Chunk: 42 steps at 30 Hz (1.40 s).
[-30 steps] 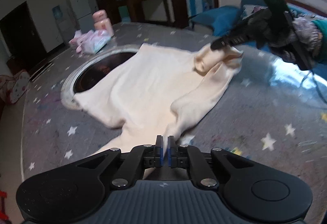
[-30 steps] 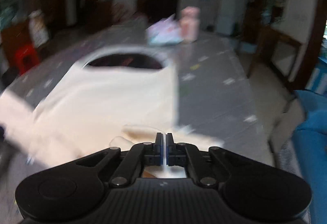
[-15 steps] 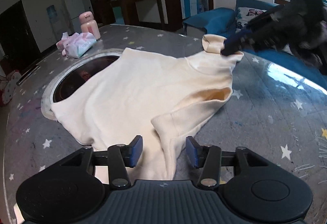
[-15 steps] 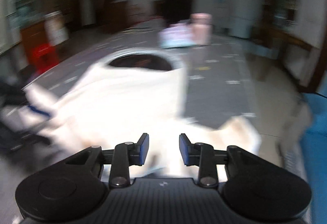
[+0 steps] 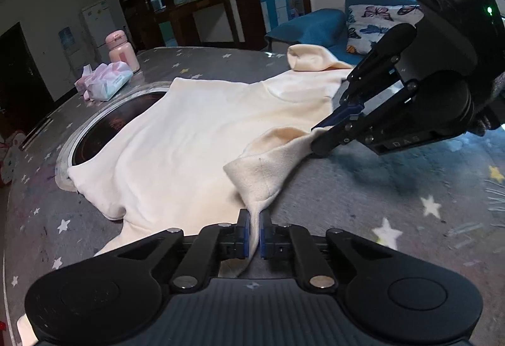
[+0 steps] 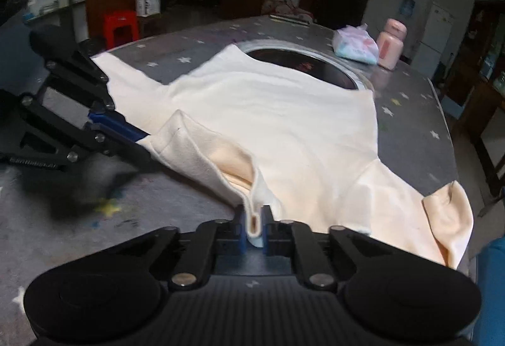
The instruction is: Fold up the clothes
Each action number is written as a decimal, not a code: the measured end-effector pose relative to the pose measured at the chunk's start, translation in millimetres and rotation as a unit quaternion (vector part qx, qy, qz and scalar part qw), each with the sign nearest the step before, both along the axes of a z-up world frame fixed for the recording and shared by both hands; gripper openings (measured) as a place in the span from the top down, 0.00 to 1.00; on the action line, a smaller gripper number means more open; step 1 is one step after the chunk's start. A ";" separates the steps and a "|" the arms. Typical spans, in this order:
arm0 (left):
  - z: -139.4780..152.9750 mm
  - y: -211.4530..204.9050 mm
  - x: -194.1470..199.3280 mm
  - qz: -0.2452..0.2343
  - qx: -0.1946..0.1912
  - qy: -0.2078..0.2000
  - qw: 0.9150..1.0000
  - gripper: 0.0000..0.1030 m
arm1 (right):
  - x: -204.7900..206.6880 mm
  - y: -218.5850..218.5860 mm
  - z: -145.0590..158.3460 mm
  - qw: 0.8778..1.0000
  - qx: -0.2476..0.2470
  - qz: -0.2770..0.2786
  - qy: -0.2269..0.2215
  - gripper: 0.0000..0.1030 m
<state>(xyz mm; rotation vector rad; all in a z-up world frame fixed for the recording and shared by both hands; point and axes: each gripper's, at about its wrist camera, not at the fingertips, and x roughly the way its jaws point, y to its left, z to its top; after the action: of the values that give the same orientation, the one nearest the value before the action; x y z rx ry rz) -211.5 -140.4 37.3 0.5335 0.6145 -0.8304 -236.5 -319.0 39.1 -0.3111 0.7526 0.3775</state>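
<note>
Got both sets of jaws clamped down right now, and they only just finished closing. My left gripper [image 5: 252,231] is pinching a ridge of the cream sweater [image 5: 189,156] at the near edge, and my right gripper [image 6: 254,227] has a rolled hem of the same sweater squeezed between its pads. Both bites sit close together on the collar end, so I reckon this is the pick-up for the next fold.

My take on doing it well: lift both hands evenly so the fabric between them stays taut, and carry it over flat rather than dragging. The grip on my right is on a doubled edge, which could slip out one layer at a time, so no yanking.

The sweater itself is soft, fleecy-looking, cream with a slightly yellower inside showing where the neck is turned over. It lies spread on the grey star-print table [image 5: 410,204], mostly flat, with one sleeve [image 6: 442,219] flopped out toward the table edge. Its far hem hangs over a round dark opening with a metal rim [image 5: 63,156] set in the table. Past that sit a pack of tissues [image 5: 105,81] and a pink bottle [image 5: 121,51], well clear of the fold path.
</note>
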 end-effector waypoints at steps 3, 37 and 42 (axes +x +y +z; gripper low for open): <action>4.2 14.1 -16.0 -0.012 0.004 0.001 1.000 0.94 | -18.1 11.7 5.6 0.999 -0.005 0.033 -0.001 0.94; 16.8 66.3 116.0 0.271 -0.070 0.090 0.956 0.62 | 42.5 -74.4 13.3 0.974 0.080 -0.209 0.041 0.60; 1.3 53.2 147.8 0.292 -0.067 0.097 0.949 0.62 | 64.8 -92.4 -4.1 0.967 0.092 -0.232 0.048 0.62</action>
<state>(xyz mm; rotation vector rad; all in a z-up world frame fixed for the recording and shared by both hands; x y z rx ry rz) -63.6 -87.2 38.6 0.1246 0.8362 -0.3561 -171.7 -411.4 35.0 0.0630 0.8530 0.0179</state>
